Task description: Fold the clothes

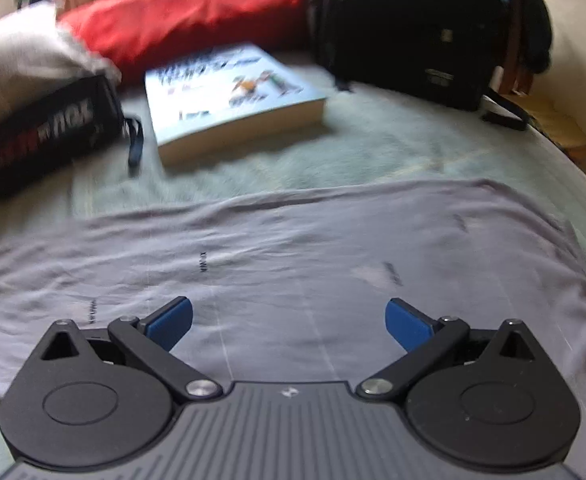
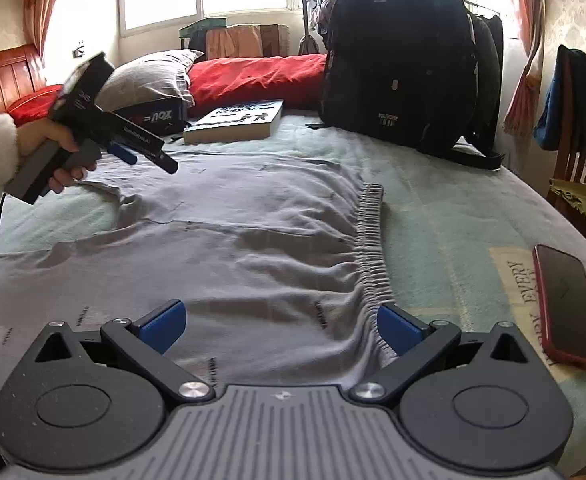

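A pair of grey pants (image 2: 253, 240) lies spread flat on the bed (image 2: 453, 208). The right hand-held gripper (image 2: 281, 330) is wide open and holds nothing. It hangs just over the stretchy waistband (image 2: 371, 248), near the edge closest to it. The left hand-held gripper (image 1: 291, 324) is wide open too, and empty, over the flat grey cloth. A hand (image 2: 59, 148) holds it up above the far side of the pants. A red phone (image 2: 569, 304) lies beside the waistband.
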